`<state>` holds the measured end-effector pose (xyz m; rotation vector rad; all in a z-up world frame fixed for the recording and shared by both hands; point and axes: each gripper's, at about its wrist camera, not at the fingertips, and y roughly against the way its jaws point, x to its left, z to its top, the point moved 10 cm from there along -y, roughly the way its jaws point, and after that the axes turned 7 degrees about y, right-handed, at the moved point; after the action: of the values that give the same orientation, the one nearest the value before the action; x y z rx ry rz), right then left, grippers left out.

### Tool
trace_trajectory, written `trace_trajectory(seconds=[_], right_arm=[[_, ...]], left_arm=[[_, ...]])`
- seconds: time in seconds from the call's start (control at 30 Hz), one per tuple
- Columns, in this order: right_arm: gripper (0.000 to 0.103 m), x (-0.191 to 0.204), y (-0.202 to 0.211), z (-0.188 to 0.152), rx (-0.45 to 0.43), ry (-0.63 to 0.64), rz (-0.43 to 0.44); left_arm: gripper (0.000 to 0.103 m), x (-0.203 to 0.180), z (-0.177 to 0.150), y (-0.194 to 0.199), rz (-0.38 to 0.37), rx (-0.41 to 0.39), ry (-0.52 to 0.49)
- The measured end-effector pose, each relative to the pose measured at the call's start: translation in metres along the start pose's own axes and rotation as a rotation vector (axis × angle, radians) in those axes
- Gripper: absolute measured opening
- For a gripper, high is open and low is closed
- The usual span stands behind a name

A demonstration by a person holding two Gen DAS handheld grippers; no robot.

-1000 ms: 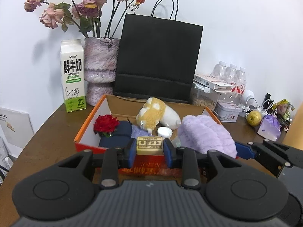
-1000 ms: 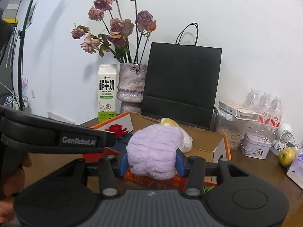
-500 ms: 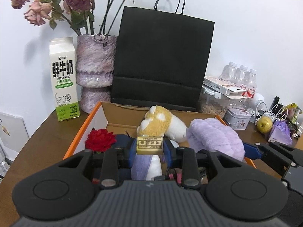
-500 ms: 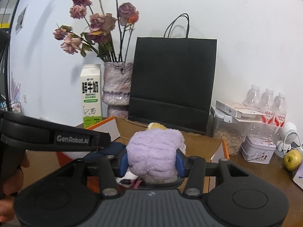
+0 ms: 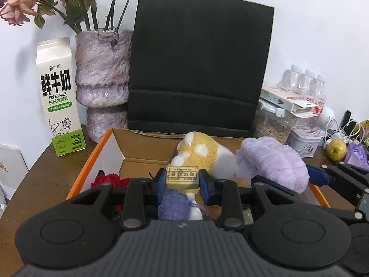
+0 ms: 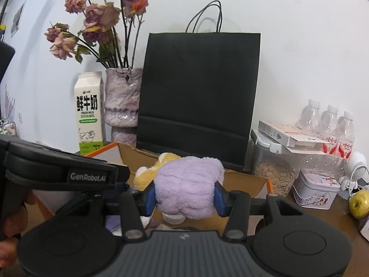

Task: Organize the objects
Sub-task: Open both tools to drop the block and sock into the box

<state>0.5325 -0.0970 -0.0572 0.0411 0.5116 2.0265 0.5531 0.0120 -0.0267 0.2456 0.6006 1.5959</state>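
My left gripper [image 5: 182, 180] is shut on a small yellow block with printed characters [image 5: 182, 177] and holds it above the open cardboard box [image 5: 140, 147]. My right gripper [image 6: 185, 195] is shut on a fluffy purple plush [image 6: 188, 187], also above the box; the plush shows in the left wrist view [image 5: 272, 164] too. In the box lie a yellow and white plush paw [image 5: 203, 152], a red rose [image 5: 108, 181] and a purple cloth [image 5: 175, 204].
Behind the box stand a black paper bag [image 5: 198, 69], a purple vase with dried roses [image 5: 101, 80] and a milk carton [image 5: 58, 97]. At right are a clear container of seeds [image 6: 274, 168], water bottles [image 6: 329, 124], a tin [image 6: 316, 191] and an apple [image 6: 358, 204].
Both grippers have moved forward over the box with their loads still held. The box, bag and vase now look closer and larger.
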Motion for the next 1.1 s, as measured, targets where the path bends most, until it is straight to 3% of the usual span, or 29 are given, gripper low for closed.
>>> trace_trajectory(seconds=[0.17, 0.2, 0.23, 0.27, 0.3, 0.37, 1.1], right_arm=[[0.049, -0.005, -0.013, -0.005, 0.027, 0.0, -0.009], [0.055, -0.006, -0.015, -0.006, 0.035, 0.003, -0.013], [0.073, -0.006, -0.018, -0.007, 0.044, 0.006, -0.016], [0.086, -0.007, -0.02, -0.009, 0.052, 0.006, -0.024], [0.103, -0.008, -0.021, -0.011, 0.056, 0.007, -0.03], [0.103, -0.008, -0.021, -0.012, 0.058, 0.012, -0.042], [0.103, -0.008, -0.011, -0.011, 0.053, -0.021, -0.03]], left_arm=[[0.034, 0.004, 0.002, -0.009, 0.009, 0.001, 0.005], [0.048, 0.005, 0.003, -0.009, 0.015, -0.004, 0.005], [0.06, 0.006, 0.004, -0.01, 0.025, -0.008, 0.004], [0.086, 0.008, 0.005, -0.009, 0.038, -0.021, 0.005], [0.102, 0.009, 0.007, -0.008, 0.05, -0.036, 0.004], [0.103, 0.011, 0.011, -0.004, 0.074, -0.07, -0.001], [0.103, 0.014, 0.008, 0.008, 0.077, -0.058, 0.017]])
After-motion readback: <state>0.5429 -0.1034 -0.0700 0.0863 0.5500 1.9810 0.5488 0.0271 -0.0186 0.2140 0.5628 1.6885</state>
